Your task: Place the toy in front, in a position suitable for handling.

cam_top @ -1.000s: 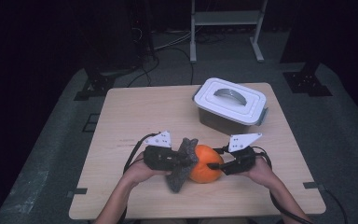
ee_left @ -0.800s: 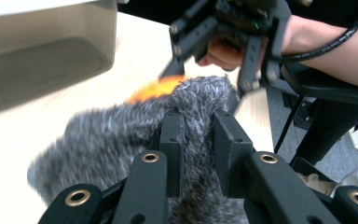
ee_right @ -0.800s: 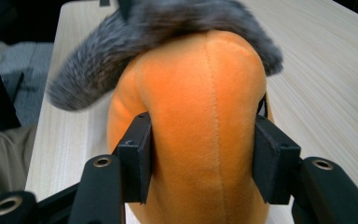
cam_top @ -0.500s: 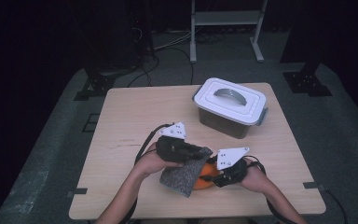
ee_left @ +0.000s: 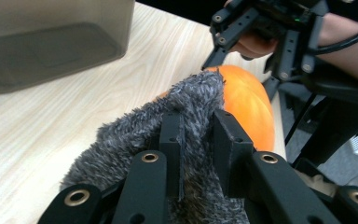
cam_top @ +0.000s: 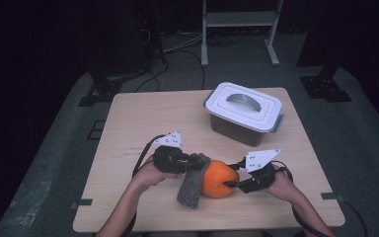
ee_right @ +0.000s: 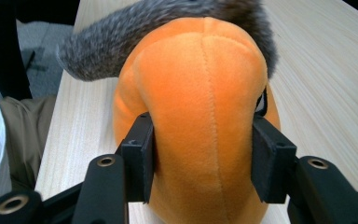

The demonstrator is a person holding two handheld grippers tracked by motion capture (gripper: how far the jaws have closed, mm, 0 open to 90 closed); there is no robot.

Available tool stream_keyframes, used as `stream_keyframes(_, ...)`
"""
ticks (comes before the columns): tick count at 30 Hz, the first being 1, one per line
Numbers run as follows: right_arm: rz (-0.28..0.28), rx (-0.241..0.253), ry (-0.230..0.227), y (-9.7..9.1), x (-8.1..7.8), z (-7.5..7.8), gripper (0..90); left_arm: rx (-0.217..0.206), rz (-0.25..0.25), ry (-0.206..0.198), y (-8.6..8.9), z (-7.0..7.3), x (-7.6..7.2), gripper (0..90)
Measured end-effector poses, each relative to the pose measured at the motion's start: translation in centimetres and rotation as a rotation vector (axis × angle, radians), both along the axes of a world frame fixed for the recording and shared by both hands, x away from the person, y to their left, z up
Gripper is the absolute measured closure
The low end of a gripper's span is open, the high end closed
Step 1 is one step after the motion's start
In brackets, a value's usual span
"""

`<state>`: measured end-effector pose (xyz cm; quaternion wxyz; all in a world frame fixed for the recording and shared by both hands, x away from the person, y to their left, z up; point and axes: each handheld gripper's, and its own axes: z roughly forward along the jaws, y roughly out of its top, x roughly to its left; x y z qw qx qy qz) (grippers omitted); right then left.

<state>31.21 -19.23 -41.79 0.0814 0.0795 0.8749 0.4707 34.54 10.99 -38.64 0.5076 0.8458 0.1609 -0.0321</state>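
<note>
An orange plush toy (cam_top: 219,178) lies on the wooden table (cam_top: 143,123) near its front edge. My right gripper (cam_top: 229,183) is shut on the toy's right end. Its jaws have just been closing, and the plush (ee_right: 205,107) bulges between the pads. A grey fuzzy cloth (cam_top: 191,186) drapes against the toy's left side and down onto the table. My left gripper (cam_top: 200,160) is shut on the cloth's upper edge. In the left gripper view the cloth (ee_left: 135,135) is pinched between the jaws, with the toy (ee_left: 247,102) just behind it.
A grey plastic box with a white handled lid (cam_top: 244,111) stands at the back right of the table. Its smoky wall (ee_left: 51,42) is close in the left gripper view. Cables trail from both grippers. The floor around the table is dark, with stands behind it.
Half a second ago the left gripper held the cloth spread over the toy's front. It has drawn back to the left, so the cloth hangs at the toy's left side and more orange shows.
</note>
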Motion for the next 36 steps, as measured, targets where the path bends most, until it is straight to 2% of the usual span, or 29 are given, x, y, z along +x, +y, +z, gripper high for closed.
stream_keyframes(2, -0.002, 0.007, 0.009, -0.2, 0.2, 0.0, 47.3, -0.036, -0.018, 0.007, -0.2, 0.0, 0.0, 74.6)
stream_keyframes(3, -0.022, 0.016, 0.031, -0.3, 0.4, 0.0, 43.4, -0.055, -0.024, 0.013, -0.3, 0.1, 0.0, 74.7)
stream_keyframes(4, -0.022, 0.016, 0.031, -0.3, 0.4, 0.0, 43.4, -0.061, -0.028, 0.014, -0.4, 0.2, 0.1, 74.7)
stream_keyframes(6, -0.057, 0.033, 0.093, -0.4, 0.7, 0.1, 36.5, -0.049, -0.022, 0.011, -0.8, 0.4, 0.4, 74.7)
stream_keyframes(8, -0.088, 0.033, 0.116, -0.4, 0.7, 0.2, 31.0, -0.049, -0.019, 0.019, -1.2, 0.3, 0.6, 74.7)
stream_keyframes(14, -0.141, -0.027, 0.096, 0.0, -0.7, 0.9, 21.5, -0.047, -0.025, 0.026, -2.4, 0.2, 0.6, 74.7)
stream_keyframes(19, -0.173, -0.013, 0.076, 0.1, -1.3, 1.7, 20.5, -0.033, -0.036, 0.016, -3.1, 0.5, 0.5, 74.7)
stream_keyframes(23, -0.197, -0.036, 0.074, 0.8, -1.4, 2.2, 20.3, -0.033, -0.036, 0.017, -3.8, 0.5, 0.5, 74.7)
stream_keyframes(25, -0.198, -0.063, 0.081, 1.4, -1.2, 2.1, 24.2, -0.028, -0.039, 0.017, -3.9, 0.4, 0.4, 74.7)
stream_keyframes(27, -0.193, -0.065, 0.086, 1.5, -1.1, 2.0, 27.4, -0.029, -0.032, 0.02, -3.8, 0.2, 0.4, 74.7)
stream_keyframes(30, -0.167, -0.062, 0.068, 1.6, -0.9, 1.7, 43.4, -0.04, -0.02, 0.024, -3.0, 0.2, 0.4, 74.7)
stream_keyframes(33, -0.138, -0.027, 0.066, 1.7, -0.5, 1.7, 50.8, -0.049, -0.013, 0.016, -2.2, 0.5, 0.3, 74.7)
stream_keyframes(35, -0.11, 0.0, 0.075, 2.1, -0.2, 1.8, 50.8, -0.056, -0.013, 0.003, -1.7, 1.0, 0.2, 74.7)
stream_keyframes(36, -0.092, 0.007, 0.073, 2.3, -0.2, 1.8, 50.8, -0.047, -0.014, -0.01, -1.6, 1.3, 0.1, 74.7)
